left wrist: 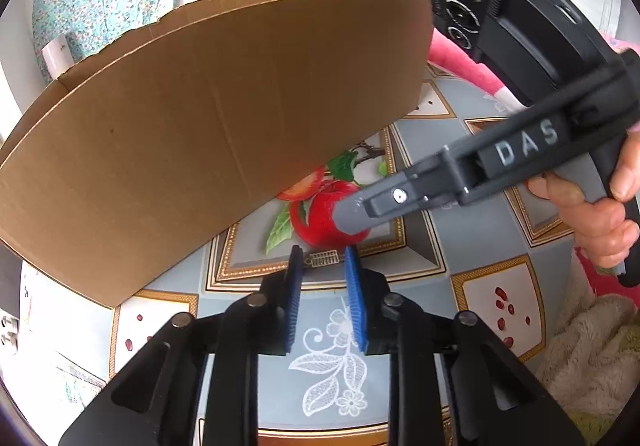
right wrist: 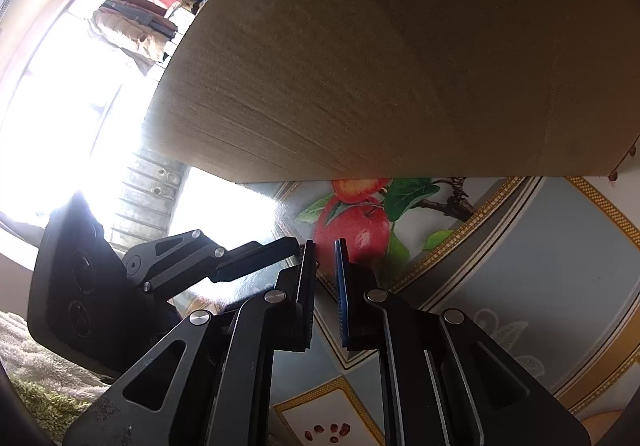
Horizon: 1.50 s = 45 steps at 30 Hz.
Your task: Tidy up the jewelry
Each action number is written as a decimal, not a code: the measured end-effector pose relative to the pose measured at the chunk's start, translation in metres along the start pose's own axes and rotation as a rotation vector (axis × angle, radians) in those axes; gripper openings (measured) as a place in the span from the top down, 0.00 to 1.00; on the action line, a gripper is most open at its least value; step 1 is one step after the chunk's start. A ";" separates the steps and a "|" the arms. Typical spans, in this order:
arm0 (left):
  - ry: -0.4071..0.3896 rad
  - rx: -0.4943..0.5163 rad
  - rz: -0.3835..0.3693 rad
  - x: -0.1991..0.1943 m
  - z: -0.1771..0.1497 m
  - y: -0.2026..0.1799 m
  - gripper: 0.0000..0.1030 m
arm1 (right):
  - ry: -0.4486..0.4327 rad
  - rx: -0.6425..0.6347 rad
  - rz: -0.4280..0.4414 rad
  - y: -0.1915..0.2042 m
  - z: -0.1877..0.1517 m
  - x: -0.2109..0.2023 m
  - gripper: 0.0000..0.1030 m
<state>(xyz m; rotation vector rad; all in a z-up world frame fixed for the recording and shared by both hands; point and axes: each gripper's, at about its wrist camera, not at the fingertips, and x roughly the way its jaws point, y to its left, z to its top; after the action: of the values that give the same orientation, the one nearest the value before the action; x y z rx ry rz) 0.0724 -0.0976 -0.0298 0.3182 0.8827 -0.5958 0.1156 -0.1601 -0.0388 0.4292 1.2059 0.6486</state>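
Note:
A small gold ridged jewelry piece lies on the apple-print tablecloth. My left gripper straddles it, with its blue pads pressed against its two ends. My right gripper reaches in from the right, held by a person's hand, and its tip hovers just above the piece. In the right wrist view the right gripper has its jaws almost together, and I see nothing between them. The left gripper comes in from the left there, its fingertip beside my left finger. The jewelry piece is hidden in that view.
A large cardboard box stands close behind both grippers and fills the upper part of the right wrist view. A fluffy towel lies at the right table edge. Pink cloth lies behind.

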 end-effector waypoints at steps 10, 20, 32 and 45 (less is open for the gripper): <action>-0.008 0.009 0.010 -0.001 0.001 -0.001 0.86 | -0.005 -0.011 -0.026 0.016 -0.007 0.013 0.90; -0.030 0.042 0.020 -0.007 -0.009 -0.004 0.97 | 0.005 -0.009 -0.003 0.013 -0.004 -0.002 0.77; -0.034 0.025 0.019 -0.023 -0.020 -0.001 0.97 | 0.033 -0.335 -0.186 0.061 -0.006 0.010 0.77; -0.032 0.012 0.024 -0.031 -0.028 0.004 0.97 | 0.178 -0.806 -0.341 0.097 -0.015 0.042 0.92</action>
<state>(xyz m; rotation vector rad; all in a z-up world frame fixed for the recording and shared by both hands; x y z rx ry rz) 0.0421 -0.0700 -0.0218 0.3292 0.8440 -0.5826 0.0877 -0.0604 -0.0125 -0.5076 1.0458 0.8198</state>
